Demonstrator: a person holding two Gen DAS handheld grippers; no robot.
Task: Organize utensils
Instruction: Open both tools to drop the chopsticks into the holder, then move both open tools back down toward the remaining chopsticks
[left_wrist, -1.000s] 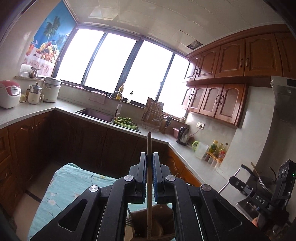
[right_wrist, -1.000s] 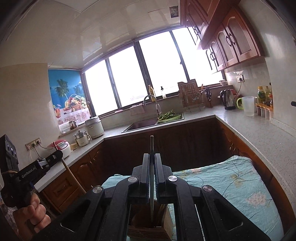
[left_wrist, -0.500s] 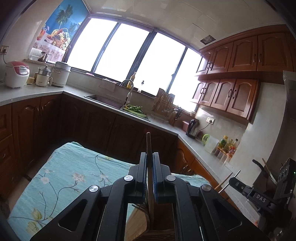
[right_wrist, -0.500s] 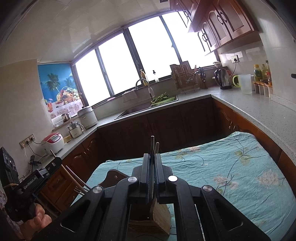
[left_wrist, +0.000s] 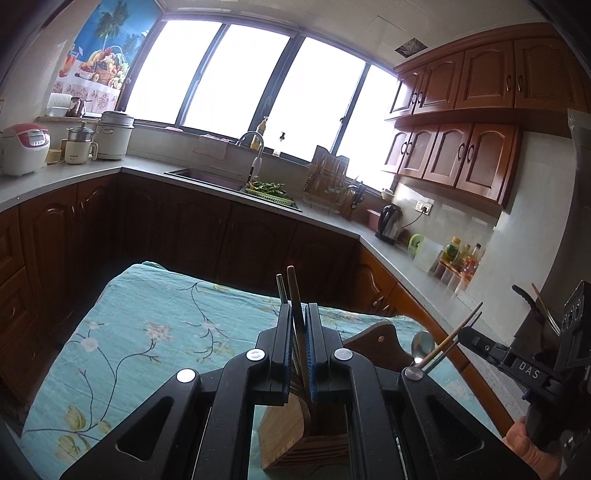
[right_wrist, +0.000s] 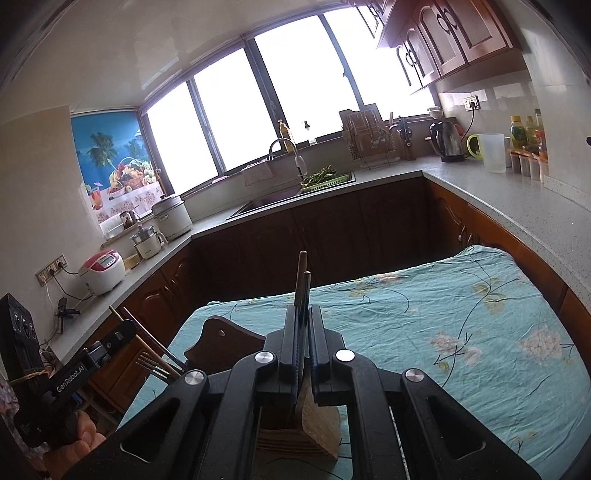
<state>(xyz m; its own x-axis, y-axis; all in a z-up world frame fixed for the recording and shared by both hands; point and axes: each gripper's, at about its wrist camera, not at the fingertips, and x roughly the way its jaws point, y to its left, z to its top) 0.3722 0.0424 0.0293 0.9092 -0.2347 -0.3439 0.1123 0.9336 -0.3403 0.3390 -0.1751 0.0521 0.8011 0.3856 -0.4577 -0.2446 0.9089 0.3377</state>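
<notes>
My left gripper (left_wrist: 297, 312) is shut on a brown wooden chopstick (left_wrist: 291, 284) that stands upright. Its lower end reaches into the bamboo utensil holder (left_wrist: 291, 435) just below the fingers. A second, darker stick (left_wrist: 280, 290) rises beside it. My right gripper (right_wrist: 303, 313) is shut on a thin dark chopstick (right_wrist: 302, 269) over the same holder (right_wrist: 320, 424), with another stick end (right_wrist: 307, 280) close by. Each gripper shows in the other's view: the right one (left_wrist: 464, 334) with slanted sticks, the left one (right_wrist: 127, 329) likewise. A spoon (left_wrist: 423, 345) and a fork (right_wrist: 151, 365) lie near them.
The holder stands on a table with a teal flowered cloth (right_wrist: 461, 317). A dark wooden cutting board (left_wrist: 376, 341) lies behind the holder. Brown cabinets and a grey counter (right_wrist: 491, 192) wrap around the table; a hand (left_wrist: 528, 448) grips the right tool.
Both grippers have sunk toward the table with their chopsticks still clamped. The holder now sits right under the fingers, and more of the cloth and other sticks have come into view.
</notes>
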